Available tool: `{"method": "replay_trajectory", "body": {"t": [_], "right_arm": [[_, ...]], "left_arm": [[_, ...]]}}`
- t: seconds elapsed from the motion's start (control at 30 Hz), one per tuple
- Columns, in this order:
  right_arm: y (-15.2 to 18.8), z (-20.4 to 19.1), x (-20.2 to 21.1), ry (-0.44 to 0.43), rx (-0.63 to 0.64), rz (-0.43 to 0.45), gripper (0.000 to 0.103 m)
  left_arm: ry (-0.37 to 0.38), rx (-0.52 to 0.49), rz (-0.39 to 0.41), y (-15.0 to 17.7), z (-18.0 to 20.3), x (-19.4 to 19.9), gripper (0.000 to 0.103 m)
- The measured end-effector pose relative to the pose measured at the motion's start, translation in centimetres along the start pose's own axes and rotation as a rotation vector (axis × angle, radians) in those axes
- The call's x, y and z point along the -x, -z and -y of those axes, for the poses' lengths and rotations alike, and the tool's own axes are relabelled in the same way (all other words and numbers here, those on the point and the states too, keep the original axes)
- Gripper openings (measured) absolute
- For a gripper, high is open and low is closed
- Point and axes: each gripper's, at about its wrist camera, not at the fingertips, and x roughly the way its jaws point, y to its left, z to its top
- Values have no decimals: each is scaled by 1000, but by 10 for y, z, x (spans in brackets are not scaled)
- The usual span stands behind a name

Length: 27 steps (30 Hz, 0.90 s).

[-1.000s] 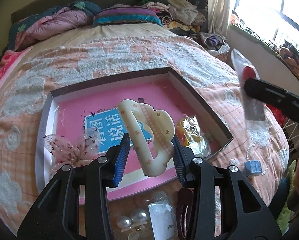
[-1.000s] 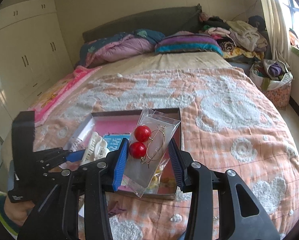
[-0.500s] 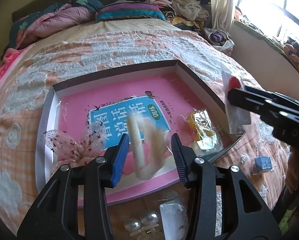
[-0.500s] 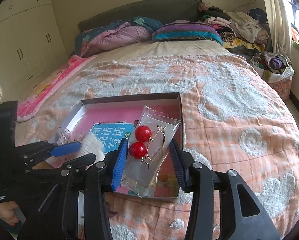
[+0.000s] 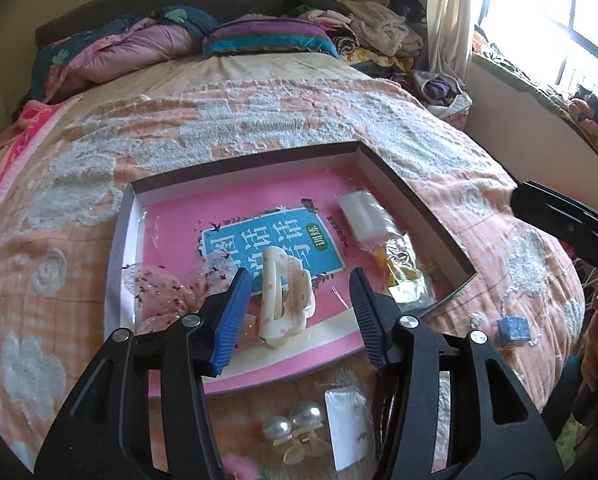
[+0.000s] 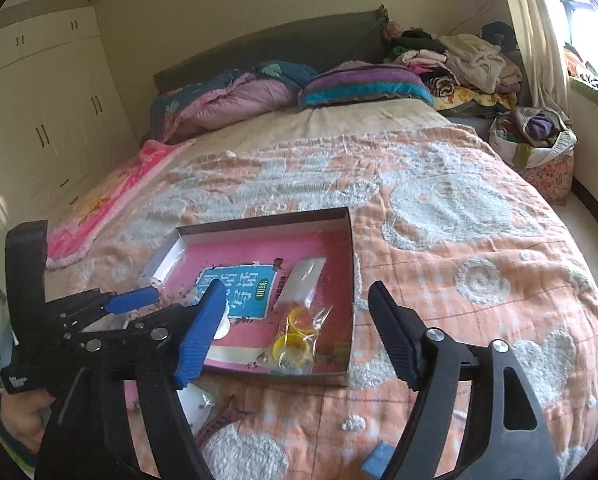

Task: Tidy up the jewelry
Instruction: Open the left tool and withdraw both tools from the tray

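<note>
Now both grippers, left gripper [image 5: 299, 308] and right gripper [image 6: 295, 332], gape over tray [image 5: 415, 196].

A big bed [image 6: 439, 216] with an orange and white blanket [image 5: 259, 116] holds everything. A flat box [image 6: 349, 264] sits in the middle. At 6 o'clock from the box lie a pearl clip [image 5: 295, 430] and a small white packet [image 5: 347, 420]. At 4 o'clock sits a little blue cube [image 5: 514, 330]. Pillows [image 6: 363, 86] lie at 12 o'clock.
</note>
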Motion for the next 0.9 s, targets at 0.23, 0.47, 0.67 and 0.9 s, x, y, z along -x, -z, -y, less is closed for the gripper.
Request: {"method": "replay_trajectory", "body": {"t": [0.23, 0.47, 0.67, 0.9], "right_arm": [[8, -1, 43, 1, -12, 66, 83], [6, -6, 82, -3, -16, 122, 87], [8, -7, 117, 7, -11, 179, 90], [14, -14, 152, -11, 6, 224, 90]], "left_arm": [[-22, 41, 52, 0, -10, 33, 60], [-43, 84, 126, 5, -15, 74, 89], [-64, 111, 176, 10, -14, 101, 93], [-98, 94, 216, 21, -11, 132, 93]]}}
